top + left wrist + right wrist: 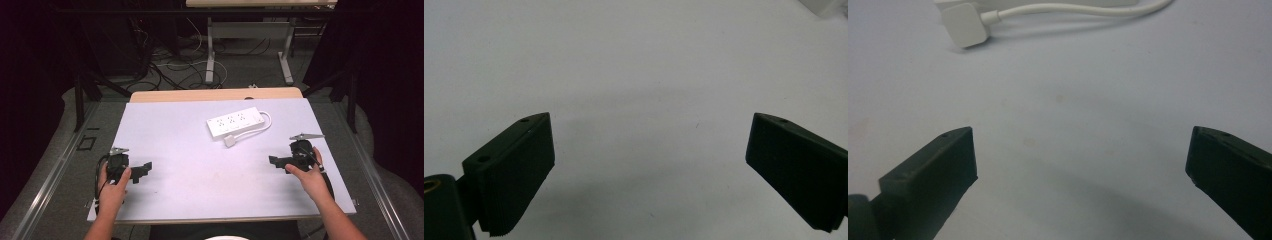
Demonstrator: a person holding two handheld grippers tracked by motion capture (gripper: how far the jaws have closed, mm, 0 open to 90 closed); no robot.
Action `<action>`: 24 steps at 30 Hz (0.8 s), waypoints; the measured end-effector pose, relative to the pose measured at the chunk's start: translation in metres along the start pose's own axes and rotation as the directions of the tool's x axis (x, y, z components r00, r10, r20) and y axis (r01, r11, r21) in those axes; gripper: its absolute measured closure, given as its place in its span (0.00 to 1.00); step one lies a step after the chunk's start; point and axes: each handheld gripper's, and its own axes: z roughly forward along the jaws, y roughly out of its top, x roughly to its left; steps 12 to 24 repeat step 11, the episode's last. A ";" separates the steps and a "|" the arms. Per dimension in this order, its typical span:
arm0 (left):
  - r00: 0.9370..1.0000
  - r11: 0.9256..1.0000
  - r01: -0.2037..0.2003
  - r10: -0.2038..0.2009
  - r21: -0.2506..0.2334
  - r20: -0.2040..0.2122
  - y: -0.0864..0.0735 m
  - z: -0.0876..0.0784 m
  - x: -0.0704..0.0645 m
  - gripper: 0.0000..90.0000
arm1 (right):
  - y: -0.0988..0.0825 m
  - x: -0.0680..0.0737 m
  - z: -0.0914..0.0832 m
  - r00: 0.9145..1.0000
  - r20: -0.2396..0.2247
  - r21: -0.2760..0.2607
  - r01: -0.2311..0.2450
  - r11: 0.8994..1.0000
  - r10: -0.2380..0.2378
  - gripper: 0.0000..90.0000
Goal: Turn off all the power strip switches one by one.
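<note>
A white power strip (235, 123) lies flat on the far middle of the table (200, 165), its cord looping round to a white plug (229, 141) that rests on the table just in front of it. The right gripper (274, 161) sits low over the table's right side with its jaws spread wide and nothing between them; the plug lies ahead of it, well apart. The left gripper (146, 167) is at the table's left side, jaws likewise spread and holding nothing, farther from the strip.

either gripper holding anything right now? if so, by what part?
Nothing held. The left gripper and right gripper both stand open over bare table; the power strip and its plug lie untouched.
</note>
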 end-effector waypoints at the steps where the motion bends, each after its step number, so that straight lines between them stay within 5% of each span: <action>1: 1.000 1.000 0.000 0.000 0.000 0.000 0.000 0.000 0.000 0.06 | -0.002 -0.001 -0.001 1.000 0.008 0.001 -0.009 1.000 0.009 0.00; 9: 1.000 1.000 0.003 -0.003 -0.006 0.003 0.000 0.000 0.000 0.06 | -0.014 -0.010 -0.003 0.996 0.069 -0.013 -0.051 0.999 0.051 0.00; 24: 1.000 1.000 0.004 -0.004 -0.005 0.001 0.000 0.000 0.001 0.06 | -0.015 -0.012 -0.004 0.995 0.072 -0.015 -0.066 0.998 0.066 0.00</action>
